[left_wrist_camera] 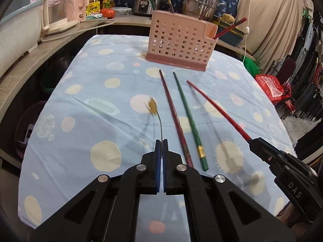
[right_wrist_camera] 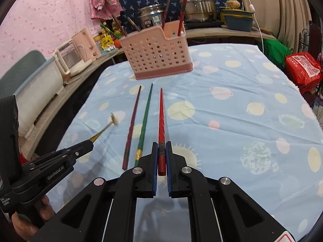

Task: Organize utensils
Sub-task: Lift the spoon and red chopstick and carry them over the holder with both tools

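Note:
My left gripper is shut on the thin stem of a gold utensil, whose small pale head is blurred above the cloth. Seen from the right wrist, the left gripper holds that gold utensil pointing up and right. My right gripper is shut on the thick end of a red chopstick, which points at the pink perforated basket. In the left wrist view the right gripper carries the red chopstick. A dark red chopstick and a green chopstick lie side by side on the cloth.
The pink basket stands at the table's far end with several chopsticks upright in it. The blue spotted tablecloth covers the table. A counter on the left holds a kettle and a white tub. A red bag sits at the right.

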A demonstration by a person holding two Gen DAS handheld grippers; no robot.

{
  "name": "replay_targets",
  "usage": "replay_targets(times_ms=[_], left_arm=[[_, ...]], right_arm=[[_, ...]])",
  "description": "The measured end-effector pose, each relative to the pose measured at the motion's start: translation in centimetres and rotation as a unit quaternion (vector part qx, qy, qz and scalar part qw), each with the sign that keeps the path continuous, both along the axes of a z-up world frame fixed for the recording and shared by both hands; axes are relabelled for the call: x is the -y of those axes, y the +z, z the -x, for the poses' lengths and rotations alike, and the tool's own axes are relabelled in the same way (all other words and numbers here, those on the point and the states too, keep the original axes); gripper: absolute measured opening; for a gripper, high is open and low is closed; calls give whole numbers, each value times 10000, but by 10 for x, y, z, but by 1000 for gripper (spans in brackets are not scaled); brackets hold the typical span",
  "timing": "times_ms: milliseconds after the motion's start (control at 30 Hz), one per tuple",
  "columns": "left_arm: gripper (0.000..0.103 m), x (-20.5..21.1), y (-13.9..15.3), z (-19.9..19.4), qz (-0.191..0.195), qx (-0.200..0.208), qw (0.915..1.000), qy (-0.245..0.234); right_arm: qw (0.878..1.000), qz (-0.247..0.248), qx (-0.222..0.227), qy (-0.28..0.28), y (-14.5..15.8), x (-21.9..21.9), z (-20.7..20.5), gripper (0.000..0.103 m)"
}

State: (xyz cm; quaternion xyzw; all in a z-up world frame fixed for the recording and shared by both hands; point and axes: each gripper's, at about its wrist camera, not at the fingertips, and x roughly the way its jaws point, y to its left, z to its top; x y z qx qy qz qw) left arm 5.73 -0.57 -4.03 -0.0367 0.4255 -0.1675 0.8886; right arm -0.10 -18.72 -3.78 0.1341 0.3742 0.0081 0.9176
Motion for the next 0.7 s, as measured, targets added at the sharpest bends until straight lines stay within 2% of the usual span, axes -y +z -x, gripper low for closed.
replay_targets(times_ms=[367,700], left_arm=[[0,0,59,-5,243,424,9988,-52],[0,13,125,-34,245,1073,9938,-181]], right_arm=[[9980,-32,631,-50,58,13,4,7],[9931,9,1170,-30,119,29,-26,7]])
